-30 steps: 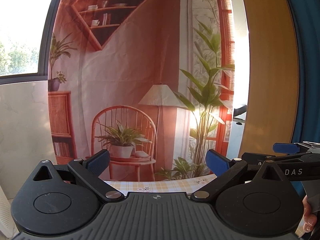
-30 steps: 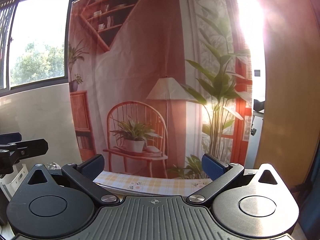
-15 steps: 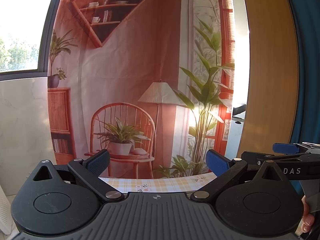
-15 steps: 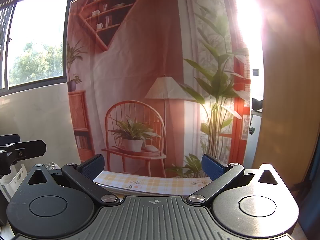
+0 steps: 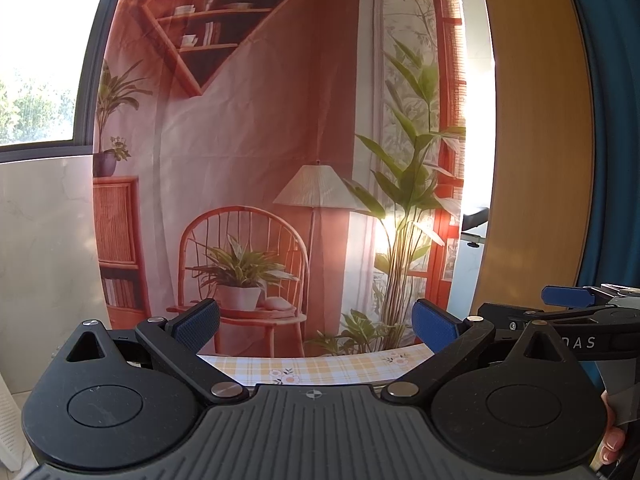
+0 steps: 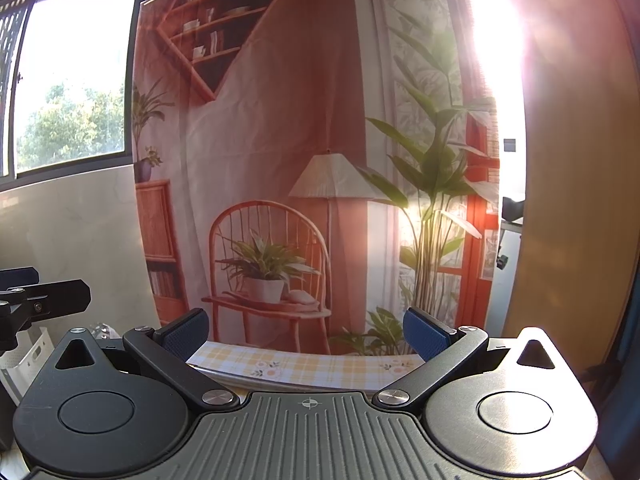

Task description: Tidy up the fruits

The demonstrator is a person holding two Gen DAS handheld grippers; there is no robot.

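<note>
No fruit shows in either view. My left gripper (image 5: 316,326) is open, its blue pads wide apart with nothing between them, raised and facing a printed backdrop. My right gripper (image 6: 306,330) is open too and holds nothing. Both look over the far strip of a yellow checked tablecloth (image 5: 320,368), also seen as the tablecloth (image 6: 304,366) in the right wrist view. The right gripper's body (image 5: 572,320) shows at the right edge of the left wrist view, and the left gripper's side (image 6: 36,300) at the left edge of the right wrist view.
A hanging backdrop (image 5: 280,140) printed with a chair, lamp and plants stands behind the table. A white slotted crate (image 6: 24,354) sits low left. A window (image 6: 76,92) is at left, a wooden panel (image 5: 536,140) at right. A person's fingers (image 5: 610,444) hold the right gripper.
Both cameras have tilted slightly, so the backdrop shifts a little and more of the tablecloth shows. Both grippers stay open and empty.
</note>
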